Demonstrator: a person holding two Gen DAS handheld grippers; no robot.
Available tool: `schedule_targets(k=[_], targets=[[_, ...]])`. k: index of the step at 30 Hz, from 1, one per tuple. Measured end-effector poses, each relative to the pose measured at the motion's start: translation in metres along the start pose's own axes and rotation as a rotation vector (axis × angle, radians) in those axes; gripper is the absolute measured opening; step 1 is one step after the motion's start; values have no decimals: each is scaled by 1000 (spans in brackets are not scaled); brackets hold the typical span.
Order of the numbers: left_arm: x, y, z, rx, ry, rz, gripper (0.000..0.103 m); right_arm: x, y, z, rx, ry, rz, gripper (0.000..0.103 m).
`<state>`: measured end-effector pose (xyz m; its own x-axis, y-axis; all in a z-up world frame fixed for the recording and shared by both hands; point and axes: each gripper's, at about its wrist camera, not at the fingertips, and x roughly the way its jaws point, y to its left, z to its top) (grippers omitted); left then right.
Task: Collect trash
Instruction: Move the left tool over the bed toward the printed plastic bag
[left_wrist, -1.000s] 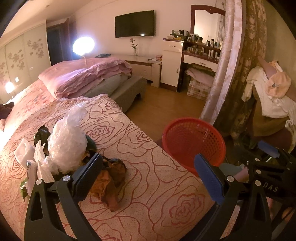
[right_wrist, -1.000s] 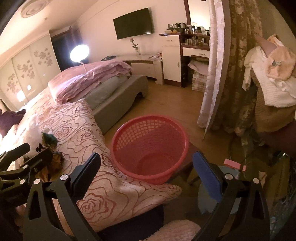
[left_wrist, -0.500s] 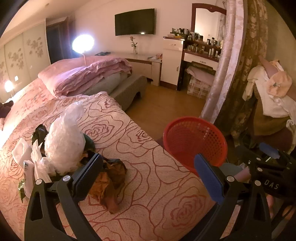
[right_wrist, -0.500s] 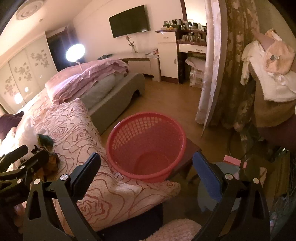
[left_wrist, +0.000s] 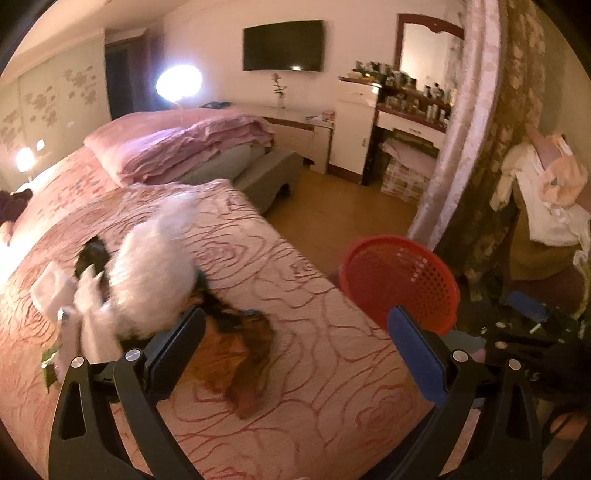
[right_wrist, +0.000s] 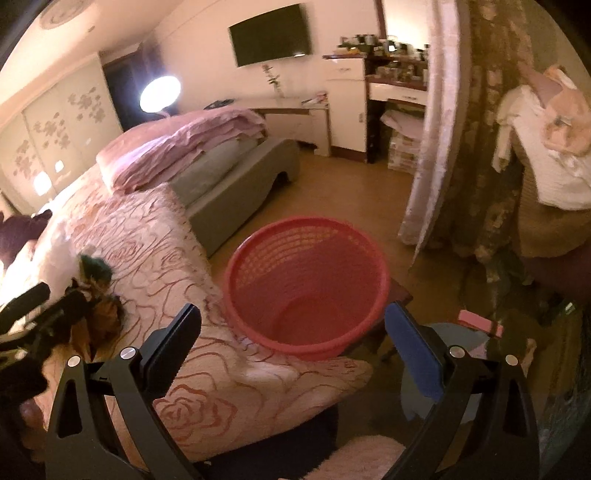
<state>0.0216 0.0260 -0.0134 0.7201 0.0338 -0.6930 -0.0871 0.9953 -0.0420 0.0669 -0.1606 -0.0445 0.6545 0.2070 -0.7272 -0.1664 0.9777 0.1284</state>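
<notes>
While both hang agape: left gripper (left_wrist: 295, 339), right gripper (right_wrist: 293, 338) | one red basket (right_wrist: 306, 280) | trash pile (left_wrist: 147, 288), blurred, perhaps five pieces

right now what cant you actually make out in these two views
- Trash pile on the bed, left wrist view: motion blur smears the white plastic, so separate pieces cannot be counted.
- Same pile, right wrist view: the left gripper covers most of it.
- Red basket, left wrist view: its bottom is hidden by its own near wall.
- Bottles on the dresser shelf: too small to identify.
</notes>
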Motion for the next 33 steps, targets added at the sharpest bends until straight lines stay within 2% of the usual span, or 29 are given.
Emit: schedule_targets(k=[3,9,17,21,27,33], targets=[[-8,24,-5,-51,-4,29,95,12,25,-3,-66,34,43,96],[-28,79,-15,-143,-30,159,95,31,74,-6,-177,95,149,96],[-31,159,-41,-298,18,307,95,56,122,-17,-311,169,209,96],[-25,173,-58,-328,65,307,95,64,132,-26,-342,208,217,96],[-6,182,-84,-367,153,289,95,65,135,-32,-378,188,196,96],[-2,181,-91,-367,176,295,95,68,136,-29,-365,208,182,96]])
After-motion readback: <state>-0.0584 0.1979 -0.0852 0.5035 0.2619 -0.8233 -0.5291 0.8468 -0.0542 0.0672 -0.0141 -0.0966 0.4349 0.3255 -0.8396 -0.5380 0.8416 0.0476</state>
